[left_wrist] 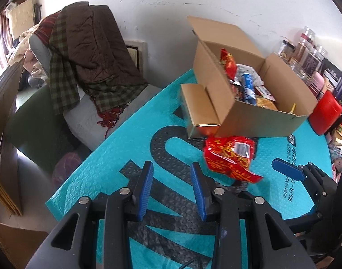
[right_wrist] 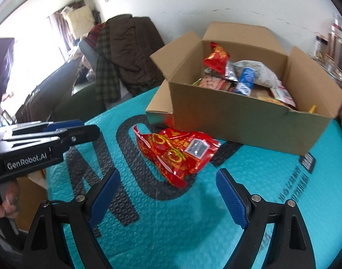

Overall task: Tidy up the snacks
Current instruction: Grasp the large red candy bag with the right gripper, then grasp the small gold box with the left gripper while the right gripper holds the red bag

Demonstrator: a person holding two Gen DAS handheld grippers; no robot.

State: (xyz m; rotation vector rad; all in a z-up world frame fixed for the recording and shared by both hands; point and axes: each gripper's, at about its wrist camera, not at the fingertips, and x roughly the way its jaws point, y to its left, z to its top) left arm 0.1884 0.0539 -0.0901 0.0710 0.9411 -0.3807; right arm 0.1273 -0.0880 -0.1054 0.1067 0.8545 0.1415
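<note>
Teal bubble-wrap sheeting printed with large black letters is covering the worktop, and a white wall is closing off the background; a chair draped with brown and checked blankets is standing at the upper left of the left wrist view.

A cardboard box is sitting open at the upper right of the right wrist view, flaps folded outward. Several snacks are already lying inside it: a red packet leaning against the far wall, a blue-and-white packet near the middle, a pale bag and a few flatter packs beside them.

One red snack bag is lying flat on the worktop just in front of the box, outside it, at the centre of the right wrist view.

The right gripper is pointing at this bag with its fingers spread wide and holding nothing. The left gripper is hovering over bare sheeting to the left of the bag, fingers apart and empty.

Judged from this layout, the task is mostly done: the bulk of the snacks is boxed, and the loose red bag appears to be the only item left to load. No other loose snack is showing on the sheeting.
</note>
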